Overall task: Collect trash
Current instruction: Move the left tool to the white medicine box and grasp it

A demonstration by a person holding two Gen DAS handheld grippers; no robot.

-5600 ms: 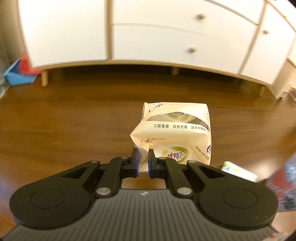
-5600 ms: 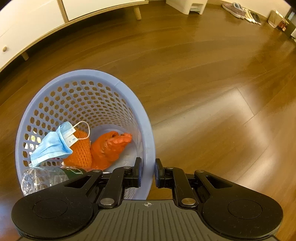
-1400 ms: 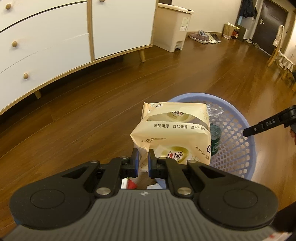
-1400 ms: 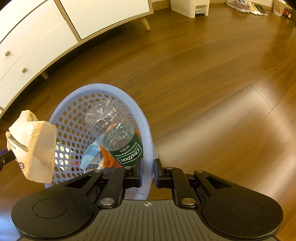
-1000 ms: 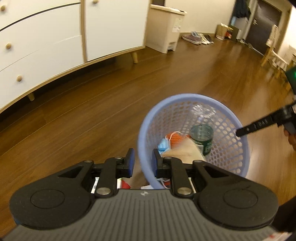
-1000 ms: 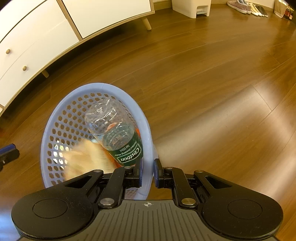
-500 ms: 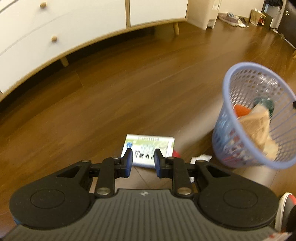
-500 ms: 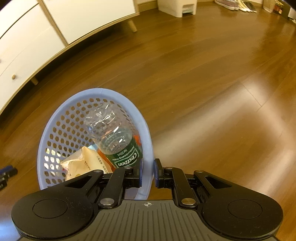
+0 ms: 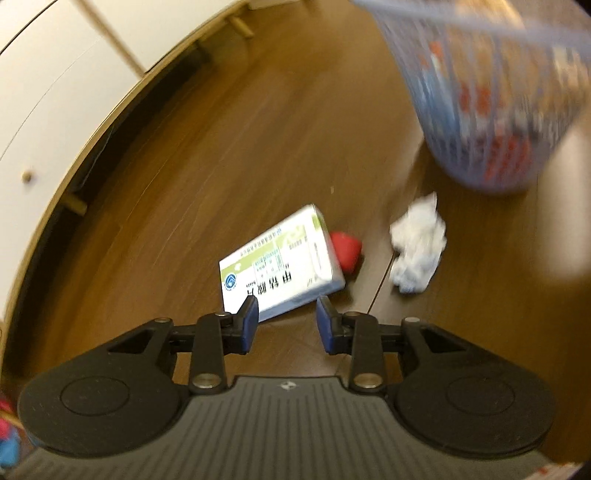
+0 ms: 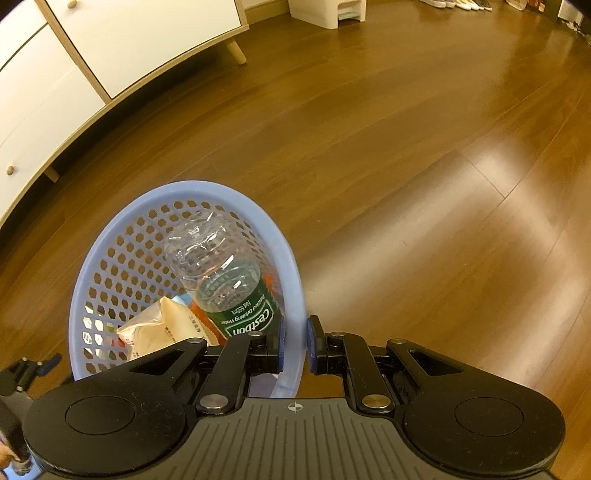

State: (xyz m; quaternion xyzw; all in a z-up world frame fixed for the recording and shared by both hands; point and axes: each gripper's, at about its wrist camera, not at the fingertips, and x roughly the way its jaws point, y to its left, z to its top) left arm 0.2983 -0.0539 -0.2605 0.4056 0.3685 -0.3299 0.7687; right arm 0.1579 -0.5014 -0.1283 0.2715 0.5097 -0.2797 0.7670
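My left gripper (image 9: 287, 318) is open and empty, low over the wooden floor, with its fingertips just short of a white and green box (image 9: 280, 264). A red cap (image 9: 347, 249) lies behind the box and a crumpled white tissue (image 9: 417, 243) to its right. The blue mesh basket (image 9: 491, 122) stands at the upper right, blurred. My right gripper (image 10: 294, 341) is shut on the rim of the blue basket (image 10: 110, 266). Inside it lie a clear bottle with a green label (image 10: 225, 291) and the cream tissue pack (image 10: 162, 328).
A white cabinet on wooden legs (image 9: 74, 85) runs along the left, also seen as the cabinet (image 10: 110, 48) in the right wrist view. A white bin (image 10: 325, 9) and shoes (image 10: 458, 3) stand far back. Open wooden floor (image 10: 424, 166) stretches to the right.
The left gripper opened and dropped the cream tissue pack into the basket, then swung down toward the white and green box on the floor. The right gripper kept its hold on the basket rim.
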